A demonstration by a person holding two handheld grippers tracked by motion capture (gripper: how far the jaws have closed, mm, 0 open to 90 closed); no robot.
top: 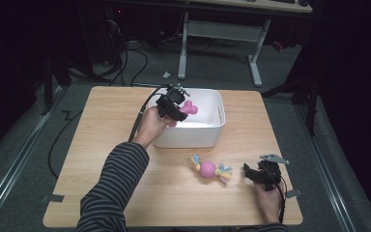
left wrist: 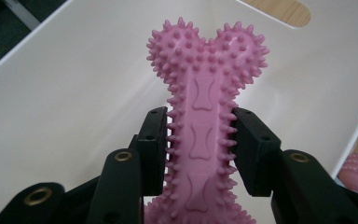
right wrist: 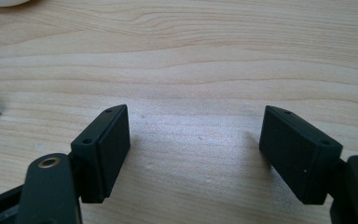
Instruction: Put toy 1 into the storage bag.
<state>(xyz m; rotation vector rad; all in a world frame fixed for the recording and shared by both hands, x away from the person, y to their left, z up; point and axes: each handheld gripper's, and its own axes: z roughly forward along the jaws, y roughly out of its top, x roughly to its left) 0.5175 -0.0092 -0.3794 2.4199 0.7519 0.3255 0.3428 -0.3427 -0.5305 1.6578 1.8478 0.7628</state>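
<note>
Pink spiky bone (left wrist: 204, 135) sits clamped in the left gripper (left wrist: 200, 149) over the white bin (top: 212, 137); lower before letting go; right gripper (right wrist: 196, 149) gapes empty.

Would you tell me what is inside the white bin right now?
The pink spiky bone toy, clamped in the left gripper, hangs inside the white bin. The near wall and hand hide part of its floor.

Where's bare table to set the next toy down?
Bare: wooden table left of the white plastic bin, and its far-right edge. Crowded: between the pink ball rope toy and right tool.
</note>
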